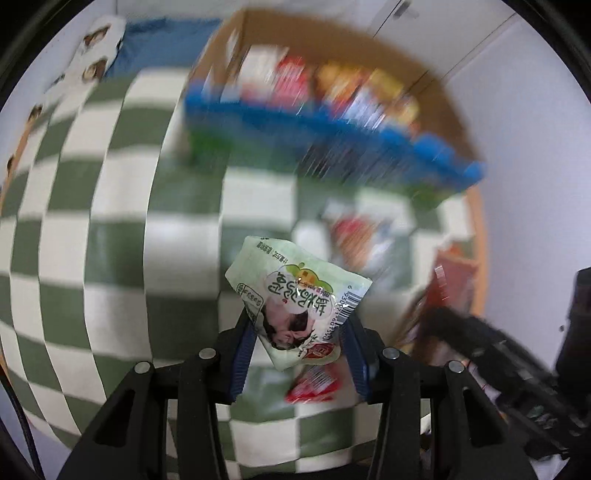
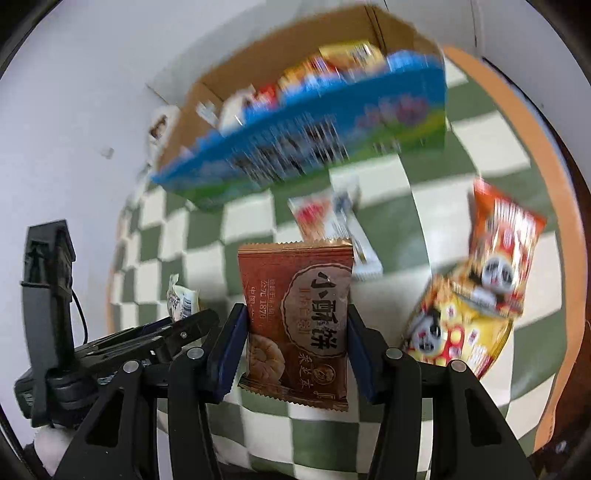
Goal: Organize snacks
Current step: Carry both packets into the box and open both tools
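Brown box (image 2: 399,29) at the top already holds many snacks, both grippers' fingers squeeze one packet each, green packet (image 1: 295,295) left, brown packet (image 2: 299,321) right, and more snacks (image 2: 476,295) wait on the checked worktop (image 2: 406,424).

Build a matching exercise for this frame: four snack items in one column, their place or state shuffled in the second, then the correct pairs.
Things:
1. pale green packet
2. brown pastry packet
3. blue-fronted box
4. panda snack bags

Places or states:
A. lying loose on the checkered cloth
B. clamped in the right gripper
C. standing at the back, filled with snacks
D. clamped in the left gripper

Pairs: 1-D, 2-B, 3-C, 4-A
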Demonstrator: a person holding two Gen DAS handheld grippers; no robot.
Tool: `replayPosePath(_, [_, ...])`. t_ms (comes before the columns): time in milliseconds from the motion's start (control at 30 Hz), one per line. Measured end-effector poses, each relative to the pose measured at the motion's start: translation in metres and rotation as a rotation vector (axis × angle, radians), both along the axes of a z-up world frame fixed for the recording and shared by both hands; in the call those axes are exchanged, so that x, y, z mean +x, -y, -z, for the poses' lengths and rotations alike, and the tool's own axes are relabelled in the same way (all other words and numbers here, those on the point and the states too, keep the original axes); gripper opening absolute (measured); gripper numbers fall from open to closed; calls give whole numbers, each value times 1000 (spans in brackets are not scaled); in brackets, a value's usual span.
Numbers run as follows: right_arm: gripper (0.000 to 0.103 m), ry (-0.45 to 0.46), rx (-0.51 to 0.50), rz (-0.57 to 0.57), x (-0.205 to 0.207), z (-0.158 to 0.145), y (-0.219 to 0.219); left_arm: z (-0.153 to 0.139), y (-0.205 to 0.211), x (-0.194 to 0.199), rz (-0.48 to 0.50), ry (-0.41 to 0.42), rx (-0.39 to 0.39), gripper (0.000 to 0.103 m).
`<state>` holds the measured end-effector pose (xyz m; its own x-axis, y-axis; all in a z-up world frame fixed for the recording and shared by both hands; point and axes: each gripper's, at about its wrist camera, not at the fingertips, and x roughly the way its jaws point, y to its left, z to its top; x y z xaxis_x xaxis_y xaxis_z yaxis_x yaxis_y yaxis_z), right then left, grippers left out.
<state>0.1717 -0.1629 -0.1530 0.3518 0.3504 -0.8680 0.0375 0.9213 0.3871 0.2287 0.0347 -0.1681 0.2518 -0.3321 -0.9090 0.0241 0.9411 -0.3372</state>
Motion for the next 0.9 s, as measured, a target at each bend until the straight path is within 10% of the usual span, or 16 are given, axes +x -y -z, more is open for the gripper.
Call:
replayPosePath(367, [54, 194, -48, 21, 97, -99, 26, -80, 23, 125, 48, 128, 67, 42])
replayPosePath(900, [54, -24, -178, 13, 236, -41, 55, 25, 4, 217, 17, -167, 207, 43])
